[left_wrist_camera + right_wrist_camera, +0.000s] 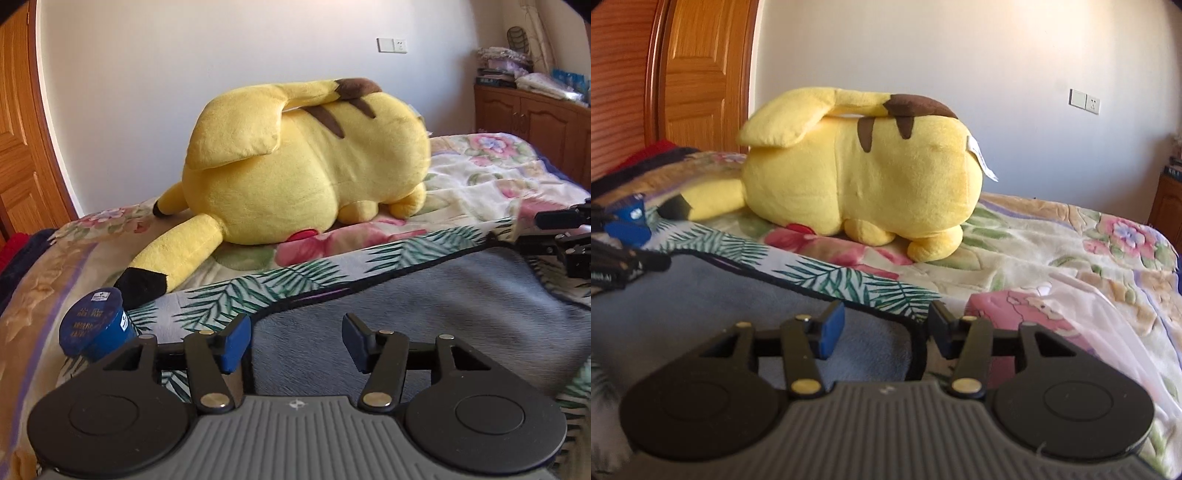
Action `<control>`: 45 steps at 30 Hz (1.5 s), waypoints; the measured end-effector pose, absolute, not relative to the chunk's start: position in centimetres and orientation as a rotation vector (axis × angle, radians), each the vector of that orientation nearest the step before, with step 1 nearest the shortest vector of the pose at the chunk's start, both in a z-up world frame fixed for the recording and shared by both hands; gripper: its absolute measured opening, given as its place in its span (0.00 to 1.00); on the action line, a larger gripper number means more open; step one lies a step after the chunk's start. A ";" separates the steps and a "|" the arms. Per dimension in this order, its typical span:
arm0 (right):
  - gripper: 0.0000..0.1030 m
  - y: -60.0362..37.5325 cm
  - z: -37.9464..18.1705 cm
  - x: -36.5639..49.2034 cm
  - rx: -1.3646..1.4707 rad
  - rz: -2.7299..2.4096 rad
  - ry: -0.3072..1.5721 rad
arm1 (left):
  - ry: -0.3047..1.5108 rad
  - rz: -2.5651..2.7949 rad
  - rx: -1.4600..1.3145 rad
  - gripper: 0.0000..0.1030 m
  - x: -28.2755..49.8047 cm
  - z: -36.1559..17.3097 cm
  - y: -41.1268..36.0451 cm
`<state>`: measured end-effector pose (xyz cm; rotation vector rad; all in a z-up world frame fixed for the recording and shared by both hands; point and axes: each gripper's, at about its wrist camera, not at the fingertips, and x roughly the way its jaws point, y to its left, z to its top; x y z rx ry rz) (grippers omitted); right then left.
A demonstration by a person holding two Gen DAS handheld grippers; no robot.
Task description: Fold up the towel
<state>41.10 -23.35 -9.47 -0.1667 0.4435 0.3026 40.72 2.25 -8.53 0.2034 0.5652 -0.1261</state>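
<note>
The towel (424,295) lies on the bed, its grey-blue back folded over a palm-leaf printed face (258,291). It also shows in the right wrist view (720,295). My left gripper (295,341) is open, its jaws apart over the folded layer's left edge, holding nothing. My right gripper (886,330) is open over the folded layer's right corner, where the dark hem runs between the jaws. Each gripper also shows at the edge of the other's view: the right gripper (561,236) and the left gripper (624,266).
A large yellow plush toy (306,162) lies on the flowered bedspread (480,173) just behind the towel. A blue round container (96,325) sits at the towel's left end. A wooden door (701,74) and a wooden cabinet (535,114) stand beyond the bed.
</note>
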 end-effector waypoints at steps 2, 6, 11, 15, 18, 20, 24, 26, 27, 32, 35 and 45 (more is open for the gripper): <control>0.50 -23.5 -8.8 40.1 -0.164 0.306 0.447 | 0.557 -0.136 0.205 0.36 39.7 -7.7 1.9; 0.50 -23.8 -7.3 38.2 -0.165 0.304 0.452 | 0.555 -0.157 0.212 0.36 37.6 -6.0 1.1; 0.50 -23.8 -5.1 35.6 -0.181 0.311 0.448 | 0.545 -0.164 0.203 0.36 35.2 -3.6 0.7; 0.50 -23.9 -3.3 33.4 -0.172 0.314 0.438 | 0.536 -0.165 0.190 0.36 33.1 -1.8 0.7; 0.50 -23.8 -2.0 31.8 -0.169 0.314 0.433 | 0.530 -0.168 0.188 0.36 31.4 -0.5 0.5; 0.50 -23.9 -1.1 30.6 -0.161 0.317 0.427 | 0.531 -0.173 0.186 0.36 30.0 0.3 0.6; 0.50 -24.0 0.6 28.5 -0.154 0.315 0.416 | 0.525 -0.187 0.198 0.37 27.5 2.1 0.5; 0.50 -24.1 1.3 27.5 -0.152 0.312 0.410 | 0.519 -0.187 0.203 0.38 26.3 3.0 0.5; 0.50 -24.2 1.6 27.1 -0.149 0.311 0.408 | 0.516 -0.188 0.206 0.38 25.6 3.5 0.5; 0.50 -24.6 3.1 25.0 -0.125 0.304 0.395 | 0.497 -0.190 0.202 0.41 22.9 5.6 0.5; 0.50 -24.9 3.7 23.7 -0.116 0.297 0.389 | 0.490 -0.190 0.193 0.43 21.5 6.5 0.5; 0.50 -26.0 5.3 19.2 -0.092 0.277 0.367 | 0.474 -0.207 0.207 0.51 16.8 8.7 0.3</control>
